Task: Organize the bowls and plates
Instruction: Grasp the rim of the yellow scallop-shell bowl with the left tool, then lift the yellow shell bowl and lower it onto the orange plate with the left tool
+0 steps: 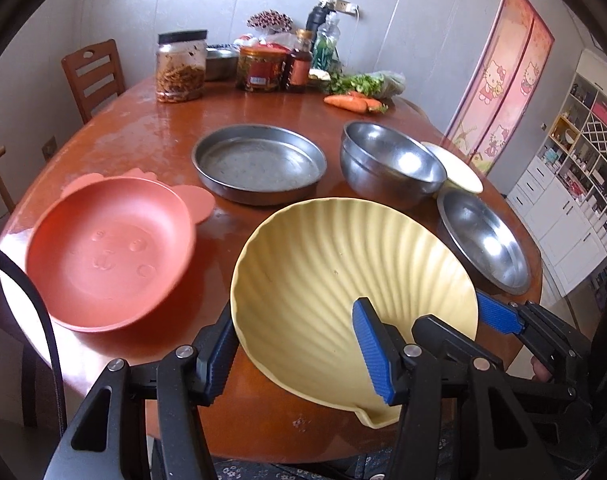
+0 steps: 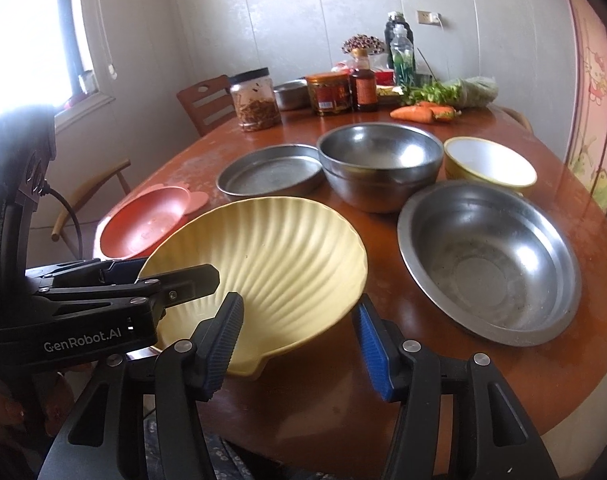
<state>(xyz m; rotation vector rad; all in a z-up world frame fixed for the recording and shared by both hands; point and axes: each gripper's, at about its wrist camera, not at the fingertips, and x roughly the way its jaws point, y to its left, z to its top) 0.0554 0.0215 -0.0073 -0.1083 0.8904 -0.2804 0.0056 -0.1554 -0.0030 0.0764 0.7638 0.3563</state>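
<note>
A yellow shell-shaped plate [image 1: 335, 276] lies at the table's near edge, also in the right wrist view [image 2: 271, 252]. My left gripper [image 1: 299, 344] is open, its jaws straddling the plate's near-left rim. My right gripper [image 2: 299, 340] is open, its jaws wide around the plate's near-right rim; one blue pad [image 1: 497, 314] shows in the left wrist view. A red plate [image 1: 111, 256] sits left of it. A flat steel pan [image 1: 259, 162], a deep steel bowl [image 1: 391, 164], a shallow steel bowl [image 2: 489, 260] and a yellow-rimmed bowl [image 2: 489, 162] stand behind and to the right.
The round brown table [image 1: 151, 128] carries jars [image 1: 181, 66], bottles, greens and carrots [image 1: 355, 103] at its far side. A wooden chair [image 1: 91, 76] stands at the far left. A white shelf unit [image 1: 575, 184] is to the right.
</note>
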